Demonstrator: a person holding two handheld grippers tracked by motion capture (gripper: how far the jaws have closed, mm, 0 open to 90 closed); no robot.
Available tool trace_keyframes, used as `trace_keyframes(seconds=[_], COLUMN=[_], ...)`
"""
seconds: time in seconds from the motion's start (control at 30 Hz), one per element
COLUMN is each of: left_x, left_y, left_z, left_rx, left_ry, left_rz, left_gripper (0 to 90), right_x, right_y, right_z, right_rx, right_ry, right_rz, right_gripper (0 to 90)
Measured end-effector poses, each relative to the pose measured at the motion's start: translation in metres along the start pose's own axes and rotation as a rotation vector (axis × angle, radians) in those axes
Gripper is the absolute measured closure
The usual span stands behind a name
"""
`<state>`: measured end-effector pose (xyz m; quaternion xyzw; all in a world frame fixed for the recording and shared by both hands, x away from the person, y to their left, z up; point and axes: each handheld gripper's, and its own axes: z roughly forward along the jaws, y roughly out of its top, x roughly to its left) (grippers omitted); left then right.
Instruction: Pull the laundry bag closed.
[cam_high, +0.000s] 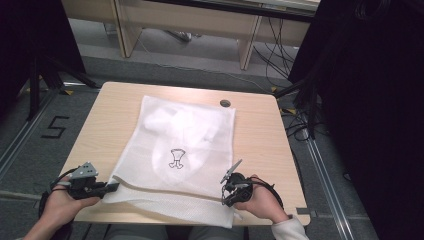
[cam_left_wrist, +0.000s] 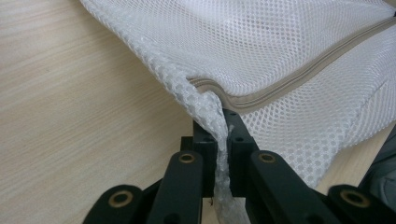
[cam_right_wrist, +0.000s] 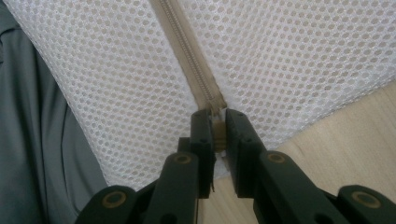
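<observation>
High view: mesh bag (cam_high: 180, 150) covers table (cam_high: 260, 135), cable hole (cam_high: 225, 103) beyond.

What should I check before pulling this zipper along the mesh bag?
1. Left gripper clamped on the bag's corner mesh, beside the zipper's end: ok.
2. Right gripper shut at the zipper end, a tan piece between the jaws: ok; whether that piece is the pull tab: cannot tell.
3. Zipper line between the grippers lying fairly straight, no folds across it: ok.
4. Mesh bag lying flat on the table, near edge hanging slightly over the front: ok.
5. White garment inside clear of the zipper: ok in the high view.
6. Zipper open or closed along its length: cannot tell.
</observation>
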<state>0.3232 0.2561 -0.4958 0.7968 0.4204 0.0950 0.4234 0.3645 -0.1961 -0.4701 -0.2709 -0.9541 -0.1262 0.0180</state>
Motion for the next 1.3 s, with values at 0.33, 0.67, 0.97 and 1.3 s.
trace_keyframes(seconds=[0.33,0.67,0.97,1.3], left_x=[0.000,-0.001,-0.005,-0.009], left_y=[0.000,-0.001,0.001,0.007], left_z=[0.001,0.001,-0.002,-0.007], left_rx=[0.033,0.055,-0.044,-0.138], left_ry=[-0.014,-0.017,0.023,0.042], left_rz=[0.009,0.058,0.139,0.153], left_gripper=[83.5,67.5,39.3,32.9], right_x=[-0.003,-0.012,-0.028,-0.034], right_y=[-0.003,-0.007,-0.014,-0.019], right_z=[0.001,-0.008,-0.012,-0.013], right_rx=[0.001,-0.200,-0.444,-0.456], right_ry=[-0.006,-0.026,-0.125,-0.170], right_rz=[-0.001,0.125,0.258,0.275], right_gripper=[80.3,58.5,45.3,42.3])
